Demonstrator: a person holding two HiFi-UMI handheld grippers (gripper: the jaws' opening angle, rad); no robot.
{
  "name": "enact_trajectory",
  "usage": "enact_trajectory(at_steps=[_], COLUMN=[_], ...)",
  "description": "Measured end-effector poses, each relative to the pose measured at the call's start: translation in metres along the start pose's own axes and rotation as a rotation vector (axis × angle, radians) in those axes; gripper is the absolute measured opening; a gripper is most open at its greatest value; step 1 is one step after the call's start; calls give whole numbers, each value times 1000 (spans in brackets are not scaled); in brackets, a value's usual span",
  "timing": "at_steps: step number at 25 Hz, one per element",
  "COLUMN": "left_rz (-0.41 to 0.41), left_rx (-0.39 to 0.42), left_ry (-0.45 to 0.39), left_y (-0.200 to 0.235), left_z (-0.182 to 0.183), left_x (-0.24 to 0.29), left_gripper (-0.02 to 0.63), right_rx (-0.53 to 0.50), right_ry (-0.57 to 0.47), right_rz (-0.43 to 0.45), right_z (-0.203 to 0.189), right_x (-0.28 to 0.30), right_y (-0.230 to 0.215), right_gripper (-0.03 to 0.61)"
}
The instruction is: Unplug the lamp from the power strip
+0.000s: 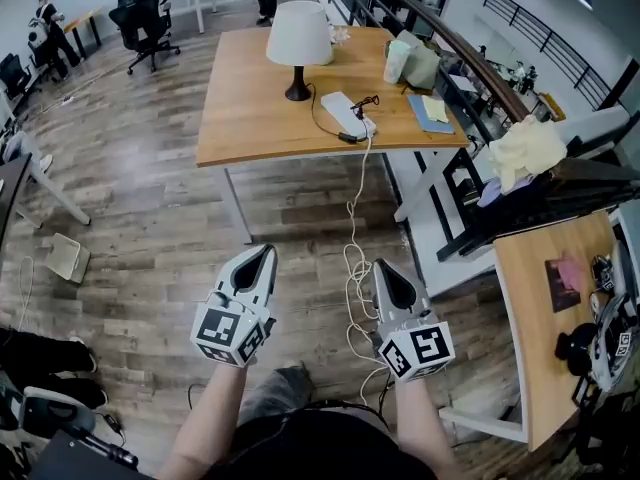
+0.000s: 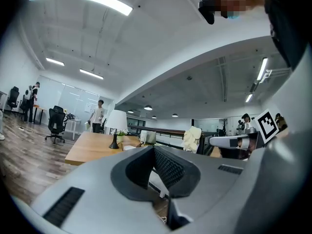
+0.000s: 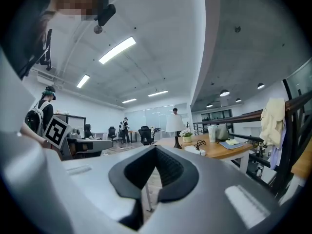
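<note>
A lamp [image 1: 298, 40] with a white shade and dark base stands on the wooden table [image 1: 250, 118] ahead of me. Beside it lies a white power strip [image 1: 347, 113] with a black plug [image 1: 347, 137] at its near end. The strip's white cord [image 1: 355, 268] hangs off the table edge and coils on the floor. My left gripper [image 1: 268, 250] and right gripper [image 1: 381, 264] are held low in front of me, well short of the table. Both are shut and empty. The lamp [image 3: 175, 126] and the strip [image 3: 193, 150] show far off beyond my right gripper [image 3: 156, 148]. The left gripper view has the lamp [image 2: 116, 123] beyond my left gripper [image 2: 155, 149].
A blue notebook [image 1: 430, 114], a cup [image 1: 397, 61] and a bag share the table's right side. A railing [image 1: 480, 68] and a second wooden desk [image 1: 548, 318] stand to the right. A black office chair [image 1: 142, 20] and people are in the background.
</note>
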State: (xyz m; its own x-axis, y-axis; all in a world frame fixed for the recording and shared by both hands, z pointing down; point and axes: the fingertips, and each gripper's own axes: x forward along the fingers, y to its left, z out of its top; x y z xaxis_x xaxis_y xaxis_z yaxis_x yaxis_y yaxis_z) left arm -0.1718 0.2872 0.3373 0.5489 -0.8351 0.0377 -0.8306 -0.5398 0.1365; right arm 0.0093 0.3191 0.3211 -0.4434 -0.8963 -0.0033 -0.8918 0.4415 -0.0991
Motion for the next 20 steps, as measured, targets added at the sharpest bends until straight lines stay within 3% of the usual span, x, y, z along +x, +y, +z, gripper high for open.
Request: enact_trajectory(at_steps=[10, 20], left_rz=[-43, -47], left_rx=[-9, 0], left_ry=[8, 2], left_y=[29, 43], left_z=[-6, -4], left_x=[50, 113], left_gripper=[-3, -3], right_rx=[40, 43], right_ry=[4, -5], right_rz=[-44, -15], right_z=[-8, -9], right_x=[40, 98], right_y=[-25, -64], right_gripper=[8, 8])
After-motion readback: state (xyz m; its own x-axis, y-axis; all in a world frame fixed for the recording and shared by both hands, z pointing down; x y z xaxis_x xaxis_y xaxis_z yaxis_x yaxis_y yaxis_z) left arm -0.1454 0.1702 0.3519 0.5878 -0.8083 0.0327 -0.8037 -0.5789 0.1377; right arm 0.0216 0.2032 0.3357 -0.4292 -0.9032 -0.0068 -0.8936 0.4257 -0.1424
